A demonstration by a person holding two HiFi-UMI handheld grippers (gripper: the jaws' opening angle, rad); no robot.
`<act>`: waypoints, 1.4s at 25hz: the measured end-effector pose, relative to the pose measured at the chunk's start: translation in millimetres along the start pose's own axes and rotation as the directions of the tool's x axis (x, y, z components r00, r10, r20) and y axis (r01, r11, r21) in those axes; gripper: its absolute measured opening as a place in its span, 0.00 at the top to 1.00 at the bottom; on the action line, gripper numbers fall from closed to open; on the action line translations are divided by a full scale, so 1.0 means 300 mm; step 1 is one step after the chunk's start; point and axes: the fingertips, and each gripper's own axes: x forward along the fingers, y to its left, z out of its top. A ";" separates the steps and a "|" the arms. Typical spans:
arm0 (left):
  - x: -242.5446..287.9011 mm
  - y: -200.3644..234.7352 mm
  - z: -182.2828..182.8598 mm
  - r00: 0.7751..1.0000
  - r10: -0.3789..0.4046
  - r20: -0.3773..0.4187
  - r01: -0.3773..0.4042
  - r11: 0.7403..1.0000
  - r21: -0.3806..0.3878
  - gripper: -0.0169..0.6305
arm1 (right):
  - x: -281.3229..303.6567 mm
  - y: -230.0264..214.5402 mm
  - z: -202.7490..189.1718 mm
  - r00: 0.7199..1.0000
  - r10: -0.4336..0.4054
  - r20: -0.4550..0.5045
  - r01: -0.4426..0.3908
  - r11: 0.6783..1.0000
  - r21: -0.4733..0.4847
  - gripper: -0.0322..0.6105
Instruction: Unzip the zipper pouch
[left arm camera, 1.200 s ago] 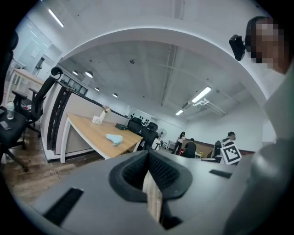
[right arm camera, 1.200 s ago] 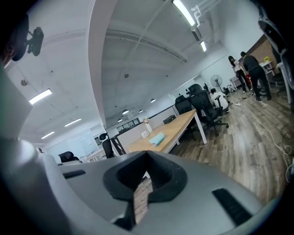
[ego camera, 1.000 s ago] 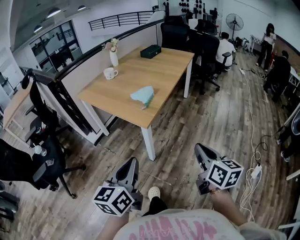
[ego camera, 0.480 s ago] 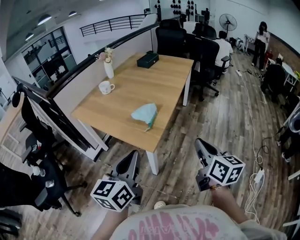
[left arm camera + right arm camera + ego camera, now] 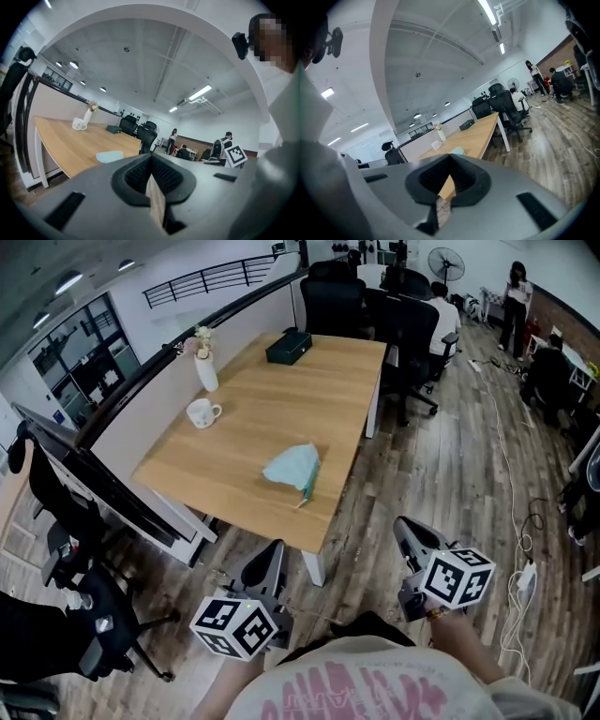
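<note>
A light teal zipper pouch (image 5: 292,466) lies flat on the wooden table (image 5: 234,442), near its front right edge, with a dark zipper strip along its right side. It also shows as a pale patch in the left gripper view (image 5: 109,155) and the right gripper view (image 5: 457,151). My left gripper (image 5: 272,559) is held low in front of the table, shut and empty. My right gripper (image 5: 407,532) hangs to the right over the floor, also shut with nothing in it. Both are well short of the pouch.
On the table stand a white mug (image 5: 201,412), a vase with flowers (image 5: 204,370) and a dark box (image 5: 288,346). Black office chairs (image 5: 412,329) sit behind and left of the table. People are at the far right. Cables (image 5: 521,549) run over the wood floor.
The view has advanced toward the table: the table and pouch sit nearer and lower in the head view. Both grippers stay shut and keep their places at the bottom.
</note>
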 end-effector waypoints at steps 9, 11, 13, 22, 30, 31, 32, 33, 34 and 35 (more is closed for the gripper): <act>0.183 0.117 -0.058 0.994 0.024 -0.102 -0.022 1.000 0.017 0.97 | 0.195 -0.125 0.018 0.998 -0.022 -0.056 0.024 0.999 0.026 0.95; 0.240 0.144 -0.046 0.995 0.024 -0.095 -0.024 1.000 0.002 0.97 | 0.260 -0.153 0.044 0.998 -0.013 -0.064 0.014 1.000 0.024 0.95; 0.304 0.165 -0.031 0.996 0.013 -0.088 -0.015 1.000 -0.016 0.97 | 0.328 -0.184 0.077 0.997 -0.001 -0.072 0.002 1.000 0.024 0.95; 0.646 0.269 0.024 0.989 0.053 -0.136 -0.048 0.998 0.038 0.97 | 0.657 -0.367 0.260 0.991 0.056 -0.119 -0.053 0.998 0.030 0.95; 0.938 0.409 0.015 0.944 0.136 -0.302 -0.066 0.971 0.229 0.97 | 0.878 -0.550 0.351 0.985 0.100 -0.143 -0.089 0.993 0.078 0.95; 0.974 0.426 0.004 0.931 0.142 -0.337 -0.052 0.964 0.262 0.97 | 0.899 -0.575 0.352 0.984 0.101 -0.149 -0.088 0.992 0.087 0.95; 1.009 0.441 -0.009 0.916 0.142 -0.375 -0.031 0.957 0.288 0.97 | 0.918 -0.599 0.354 0.983 0.101 -0.155 -0.086 0.992 0.096 0.95; 1.043 0.452 -0.025 0.899 0.137 -0.416 -0.004 0.952 0.306 0.95 | 0.935 -0.620 0.355 0.982 0.101 -0.160 -0.085 0.991 0.106 0.95; 1.076 0.460 -0.045 0.878 0.128 -0.461 0.029 0.947 0.319 0.94 | 0.951 -0.639 0.354 0.981 0.103 -0.166 -0.084 0.990 0.116 0.95; 1.105 0.467 -0.067 0.854 0.118 -0.507 0.065 0.943 0.328 0.93 | 0.965 -0.655 0.352 0.979 0.105 -0.173 -0.084 0.989 0.126 0.95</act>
